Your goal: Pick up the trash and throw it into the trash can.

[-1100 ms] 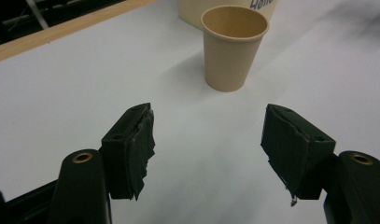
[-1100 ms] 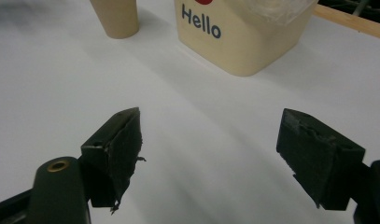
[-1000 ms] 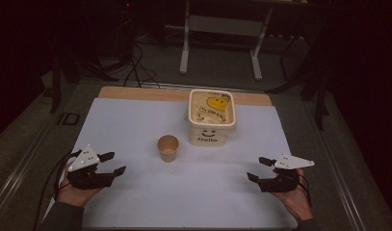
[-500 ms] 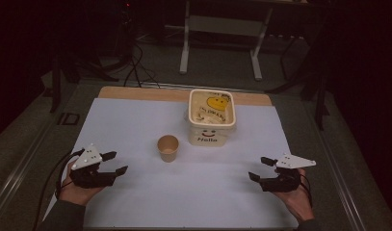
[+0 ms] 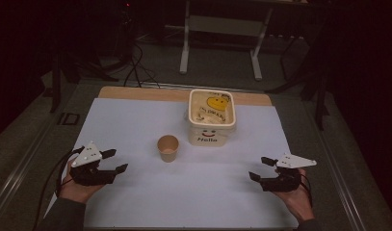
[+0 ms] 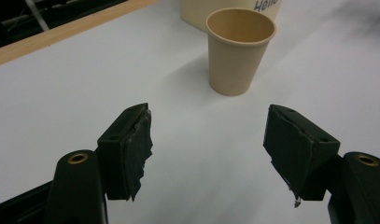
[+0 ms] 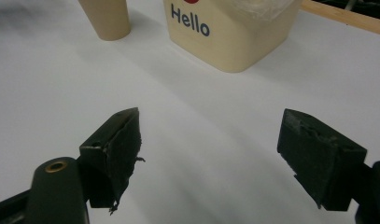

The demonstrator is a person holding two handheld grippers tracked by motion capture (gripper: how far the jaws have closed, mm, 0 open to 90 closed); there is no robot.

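A tan paper cup stands upright near the middle of a white-covered table, its mouth open to the ceiling, with a cream-coloured lidded tub just beside it on the far right; the tub's front wall carries the word "Hello" in dark letters and its lid bears a yellow smiling face. The two containers stand close together without touching. At the table's near left, a person's hand holds the left gripper low over the white surface, its jaws spread wide and pinching nothing; in the left gripper view the cup sits ahead between the two black pads, well clear of both. At the near right, the other hand holds the right gripper, its jaws likewise parted and empty; the right gripper view looks across bare white table toward the tub and the cup's base. A strip of wooden edge borders the table's far side.
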